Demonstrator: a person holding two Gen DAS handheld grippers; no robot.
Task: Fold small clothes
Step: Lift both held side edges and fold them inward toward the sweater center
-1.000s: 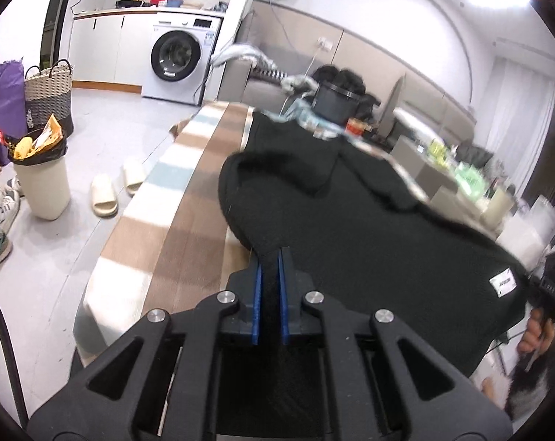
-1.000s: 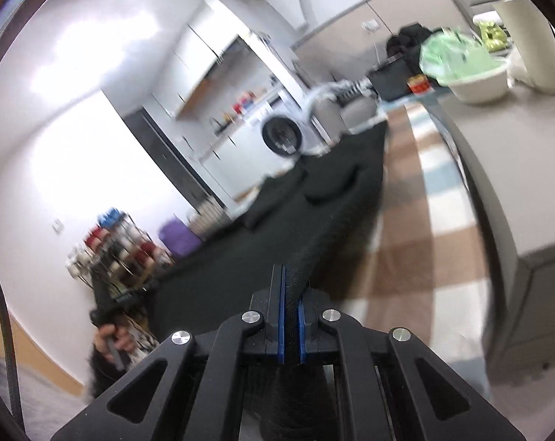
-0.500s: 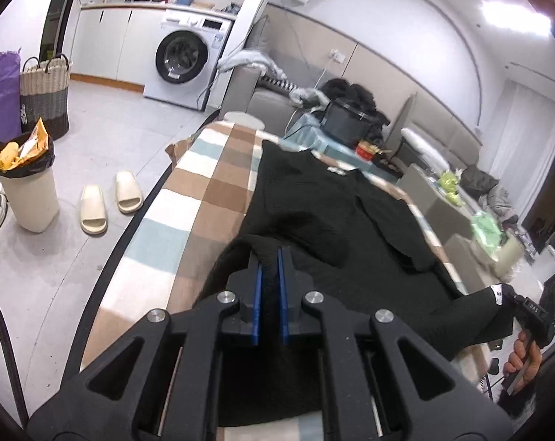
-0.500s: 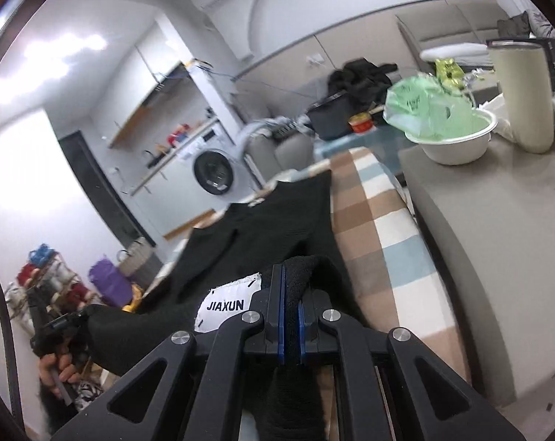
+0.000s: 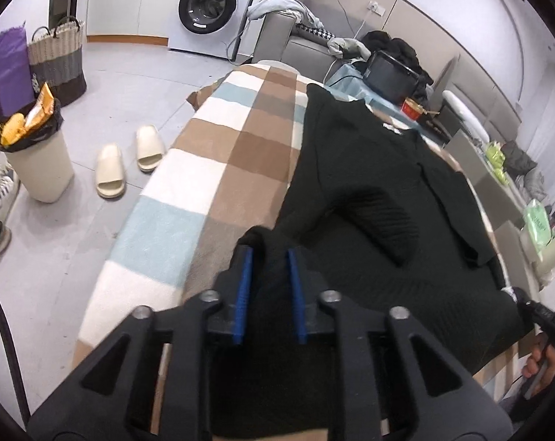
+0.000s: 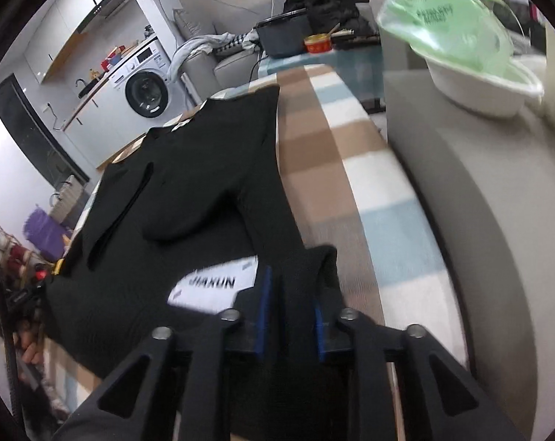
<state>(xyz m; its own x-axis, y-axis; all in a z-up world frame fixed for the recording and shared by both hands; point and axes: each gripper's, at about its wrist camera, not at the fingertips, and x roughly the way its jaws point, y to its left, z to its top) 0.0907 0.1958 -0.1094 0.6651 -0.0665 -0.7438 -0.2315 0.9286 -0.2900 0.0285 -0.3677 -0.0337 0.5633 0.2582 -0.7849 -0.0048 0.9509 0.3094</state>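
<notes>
A black long-sleeved knit top (image 5: pixel 369 191) lies spread along the checked blanket (image 5: pixel 211 169), collar at the far end and both sleeves folded in over the body. My left gripper (image 5: pixel 268 257) is at the hem's left corner; its jaws are opening, and a bunch of black cloth still sits loosely between the blue pads (image 5: pixel 245 275). My right gripper (image 6: pixel 292 275) is at the hem's right corner of the top (image 6: pixel 189 183), beside a white JIAXUN label (image 6: pixel 214 283). Its jaws are opening too, with cloth draped between them and over the right finger.
On the floor to the left stand a cream bin (image 5: pixel 38 161), slippers (image 5: pixel 126 161) and a woven basket (image 5: pixel 56 58). A grey side table (image 6: pixel 461 191) with a white bowl (image 6: pixel 479 88) borders the blanket on the right. A black pot (image 5: pixel 391 73) sits beyond the collar.
Both grippers have come down toward the blanket with the hem, and the top has gone from hanging to lying flat. Both pairs of jaws, shut on the cloth before, now stand parted.
</notes>
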